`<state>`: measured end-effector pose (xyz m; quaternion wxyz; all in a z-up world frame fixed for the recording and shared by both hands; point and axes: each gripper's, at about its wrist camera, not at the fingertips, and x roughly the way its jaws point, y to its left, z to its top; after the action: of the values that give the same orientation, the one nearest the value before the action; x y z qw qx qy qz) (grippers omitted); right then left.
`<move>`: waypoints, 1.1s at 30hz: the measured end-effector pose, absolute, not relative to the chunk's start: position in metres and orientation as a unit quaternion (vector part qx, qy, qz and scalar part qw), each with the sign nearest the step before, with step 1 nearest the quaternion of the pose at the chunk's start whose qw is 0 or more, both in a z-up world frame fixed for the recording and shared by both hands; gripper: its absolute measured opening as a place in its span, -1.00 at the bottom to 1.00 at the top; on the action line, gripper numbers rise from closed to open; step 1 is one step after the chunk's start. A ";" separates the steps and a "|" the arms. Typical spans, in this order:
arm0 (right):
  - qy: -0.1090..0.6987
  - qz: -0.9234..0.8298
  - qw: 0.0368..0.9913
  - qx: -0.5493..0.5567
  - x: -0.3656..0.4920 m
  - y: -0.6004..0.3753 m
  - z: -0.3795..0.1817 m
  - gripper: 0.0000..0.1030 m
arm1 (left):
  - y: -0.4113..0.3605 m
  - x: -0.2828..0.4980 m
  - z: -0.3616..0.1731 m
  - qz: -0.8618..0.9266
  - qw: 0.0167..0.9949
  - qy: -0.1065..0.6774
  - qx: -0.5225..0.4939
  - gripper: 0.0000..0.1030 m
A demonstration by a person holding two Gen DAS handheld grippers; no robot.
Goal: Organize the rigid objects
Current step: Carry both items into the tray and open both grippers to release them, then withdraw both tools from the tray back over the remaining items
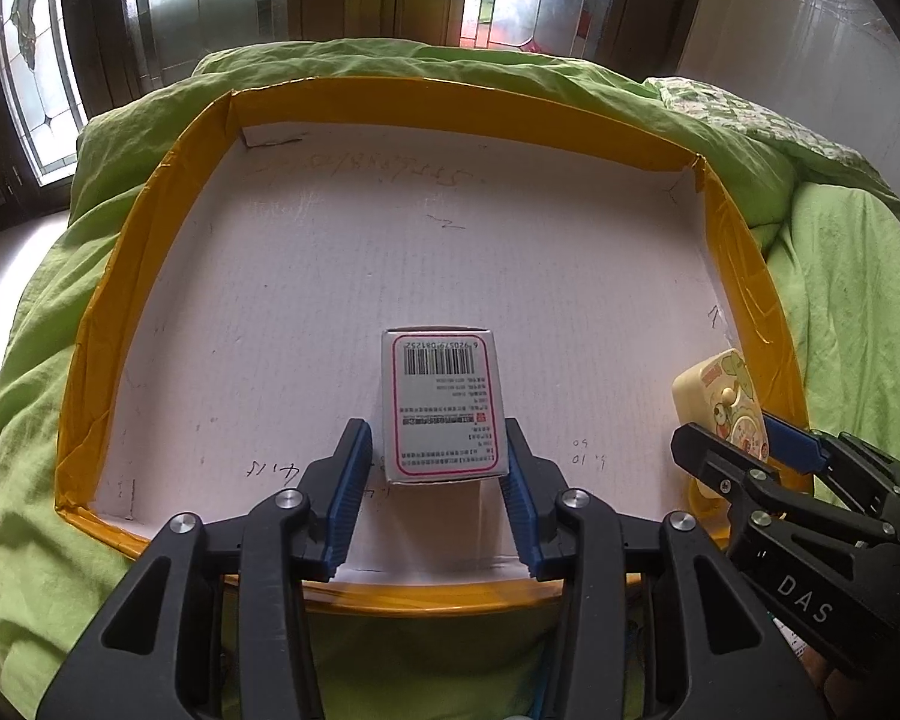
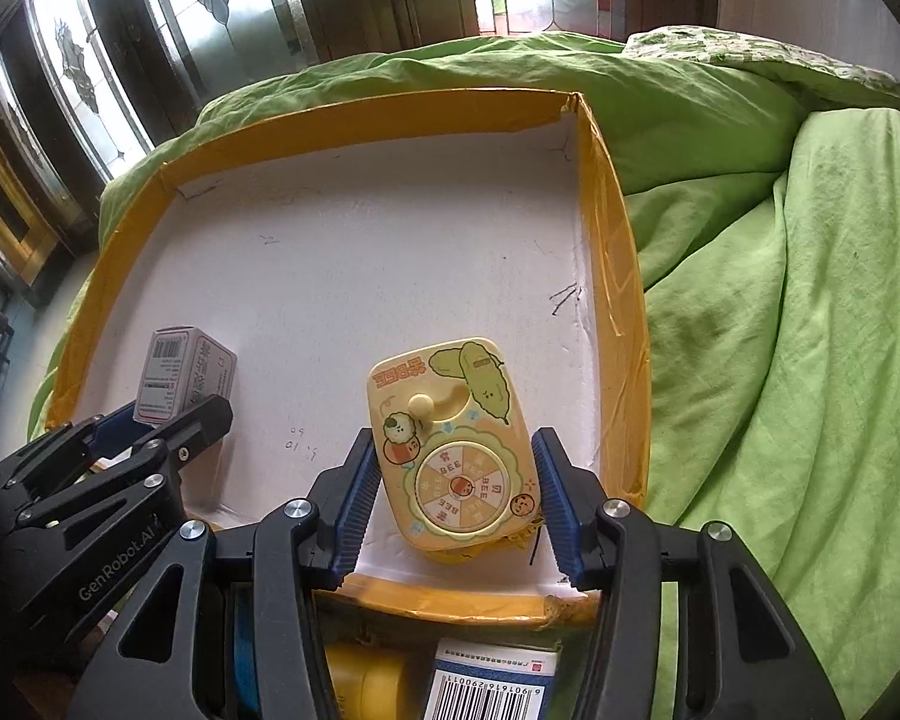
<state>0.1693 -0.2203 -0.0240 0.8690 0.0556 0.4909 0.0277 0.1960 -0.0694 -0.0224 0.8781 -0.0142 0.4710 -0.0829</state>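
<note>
A small white box with a pink border and barcode (image 1: 444, 408) stands in the shallow yellow-rimmed cardboard tray (image 1: 450, 102), near its front edge. My left gripper (image 1: 439, 480) is open, with a finger on each side of the box and small gaps showing. The box also shows in the right wrist view (image 2: 183, 375). A yellow cartoon toy case with a spinner wheel (image 2: 456, 438) lies in the tray's front right part. My right gripper (image 2: 456, 498) is open around it, fingers apart from its sides. The case shows in the left wrist view (image 1: 723, 399).
The tray's white floor (image 2: 360, 276) lies on a rumpled green blanket (image 2: 780, 300). Below the tray's front edge are a barcoded box (image 2: 486, 690) and a yellow object (image 2: 366, 684). Stained-glass windows stand behind.
</note>
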 end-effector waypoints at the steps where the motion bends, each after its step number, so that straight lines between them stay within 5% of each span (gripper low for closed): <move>1: 0.492 0.025 0.869 0.052 0.169 -0.221 -0.024 -0.11 | -0.067 0.197 -0.021 -0.081 0.878 0.471 -0.020 0.13; 4: 0.487 0.025 0.871 0.059 0.168 -0.221 -0.022 -0.10 | -0.060 0.195 -0.015 -0.075 0.885 0.457 -0.044 0.50; 14: 0.454 0.036 0.882 0.116 0.137 -0.238 0.019 0.23 | -0.026 0.146 0.021 -0.072 0.895 0.436 -0.057 0.51; 16: 0.444 0.046 0.886 0.124 0.126 -0.238 0.031 0.32 | -0.013 0.119 0.023 -0.068 0.900 0.427 -0.059 0.63; 21: 0.431 0.082 0.888 0.134 0.095 -0.225 0.044 0.72 | 0.011 0.063 0.007 -0.053 0.888 0.453 -0.053 0.64; 33: 0.503 0.141 0.846 0.107 0.020 -0.212 0.016 0.80 | 0.023 0.008 0.004 -0.061 0.881 0.461 -0.084 0.64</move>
<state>0.0195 -0.2121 0.0161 0.8462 0.1067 0.5026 0.1412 0.0080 0.0226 0.0038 0.8815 -0.0842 0.4606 -0.0609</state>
